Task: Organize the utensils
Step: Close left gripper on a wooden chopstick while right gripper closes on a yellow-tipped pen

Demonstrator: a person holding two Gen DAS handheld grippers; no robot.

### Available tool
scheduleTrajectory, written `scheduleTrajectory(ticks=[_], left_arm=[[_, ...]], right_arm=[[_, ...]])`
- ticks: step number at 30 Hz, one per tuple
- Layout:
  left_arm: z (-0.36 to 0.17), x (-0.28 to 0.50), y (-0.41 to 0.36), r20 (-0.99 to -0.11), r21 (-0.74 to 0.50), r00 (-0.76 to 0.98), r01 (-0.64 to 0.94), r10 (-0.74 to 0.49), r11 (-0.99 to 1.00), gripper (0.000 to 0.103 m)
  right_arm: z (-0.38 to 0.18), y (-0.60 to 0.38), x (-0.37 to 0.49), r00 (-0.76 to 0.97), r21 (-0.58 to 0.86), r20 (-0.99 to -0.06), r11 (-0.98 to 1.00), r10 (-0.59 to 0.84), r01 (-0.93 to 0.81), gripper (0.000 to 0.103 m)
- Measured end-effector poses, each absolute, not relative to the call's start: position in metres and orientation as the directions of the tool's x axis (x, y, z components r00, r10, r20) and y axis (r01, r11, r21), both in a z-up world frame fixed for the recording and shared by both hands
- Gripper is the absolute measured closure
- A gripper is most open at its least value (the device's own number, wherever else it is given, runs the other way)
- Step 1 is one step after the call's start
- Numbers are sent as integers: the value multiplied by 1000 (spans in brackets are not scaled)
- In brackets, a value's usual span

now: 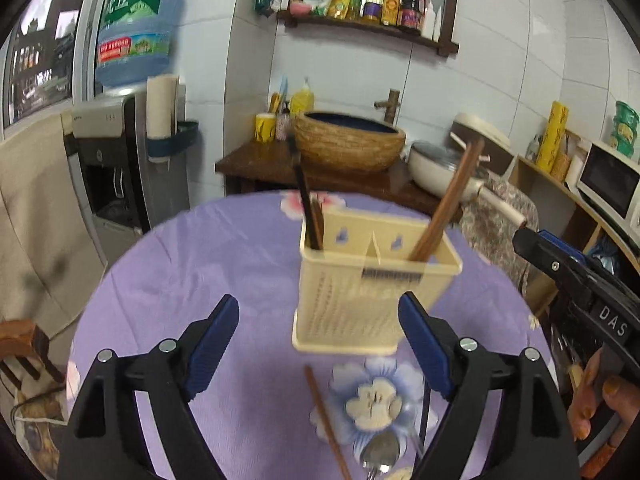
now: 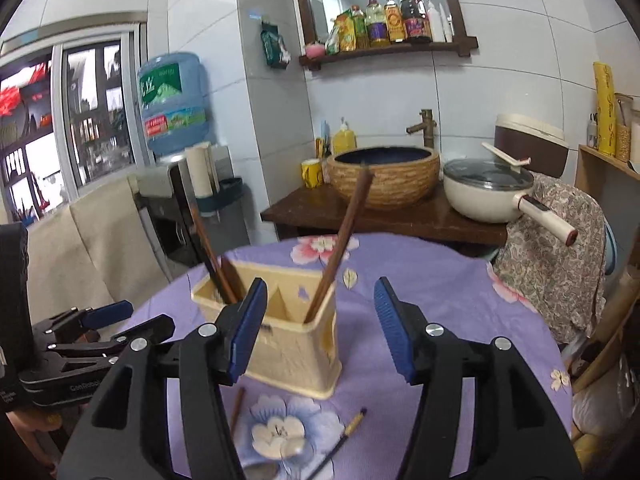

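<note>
Both the left gripper (image 1: 318, 344) and right gripper (image 2: 320, 328) are held wide open, with nothing gripped. The cream utensil holder (image 1: 360, 280) is seen just ahead. A loose brown chopstick (image 1: 326, 420) should be pinched mid-length, then lifted straight.

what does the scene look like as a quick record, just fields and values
surface: round table with purple floral cloth
holder: cream two-compartment utensil holder, upright
in holder: brown chopsticks in one compartment, dark utensils in the other
loose on cloth: brown chopstick, spoon, dark chopstick with pale band
left gripper: open, holding nothing
right gripper: open, holding nothing
</note>
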State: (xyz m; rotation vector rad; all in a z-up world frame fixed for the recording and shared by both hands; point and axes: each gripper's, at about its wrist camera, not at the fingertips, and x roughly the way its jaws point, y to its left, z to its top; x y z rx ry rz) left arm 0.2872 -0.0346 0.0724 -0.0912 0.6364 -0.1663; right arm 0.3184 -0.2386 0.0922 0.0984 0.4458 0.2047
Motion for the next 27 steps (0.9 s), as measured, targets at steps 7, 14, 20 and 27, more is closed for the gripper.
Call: scheduleTrajectory(ticks=[7,14,20,27], left_arm=[[7,272,-23,-702,-173,690,76,-177,982,29],[-30,268,-18,-758,-198,626,51,-186,979,42],[-46,268,-22,-782,-190,598,43,-178,981,48],[-53,273,-27,-793,-189,582,46,-180,981,50]], right_arm=[[29,-234,299,800,137,-559,976,216,-167,47],[-27,-235,298,724,125,-670,986,164,-107,48],[-61,-239,315,650,165,-742,984,164,-60,62],[-79,-235,334,604,227,-774,974,192,-19,65]])
